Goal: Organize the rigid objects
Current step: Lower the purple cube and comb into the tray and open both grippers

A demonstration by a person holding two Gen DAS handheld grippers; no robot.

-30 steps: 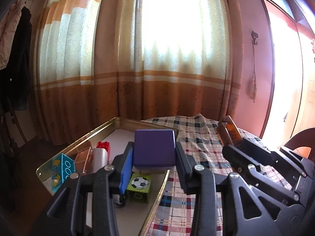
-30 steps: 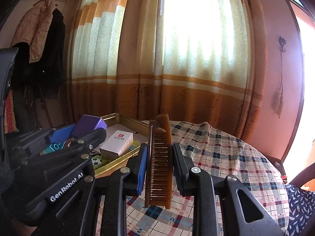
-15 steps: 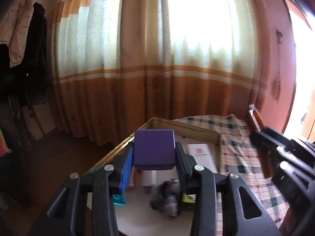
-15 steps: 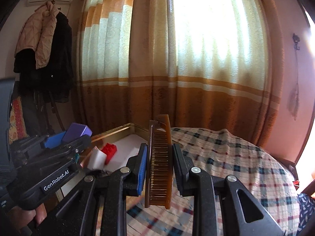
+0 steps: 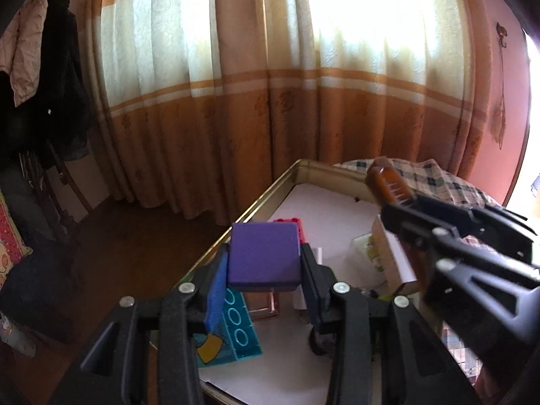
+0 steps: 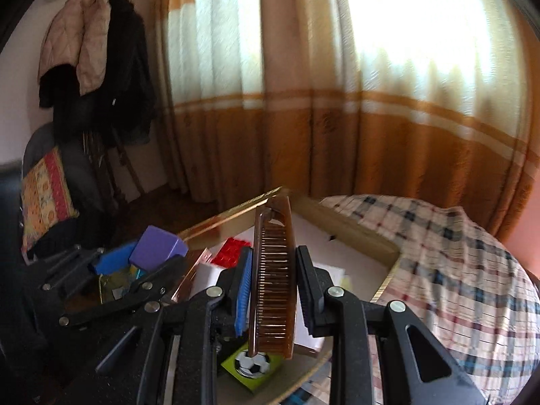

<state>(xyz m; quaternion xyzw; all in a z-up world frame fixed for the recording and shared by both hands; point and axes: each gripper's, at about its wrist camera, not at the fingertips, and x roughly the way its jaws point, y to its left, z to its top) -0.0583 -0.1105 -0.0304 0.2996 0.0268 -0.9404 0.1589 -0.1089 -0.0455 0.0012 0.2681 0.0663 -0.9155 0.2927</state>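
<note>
the left gripper [image 5: 265,263] is clamped on a purple block [image 5: 264,256] at the centre of the left wrist view, held above the gold-rimmed tray [image 5: 266,195]. directly under it, lower centre, sit a teal studded brick [image 5: 236,330] and a red brick [image 5: 297,226]. the right gripper [image 6: 273,287] pinches a brown comb [image 6: 273,280] upright at the centre of its own view, over a green football block [image 6: 253,366] at the bottom. the step looks like setting both pieces into the tray. to do it well, lower the purple block onto bare white floor rather than the teal brick, and lay the comb flat in the clearer upper right part before releasing
</note>
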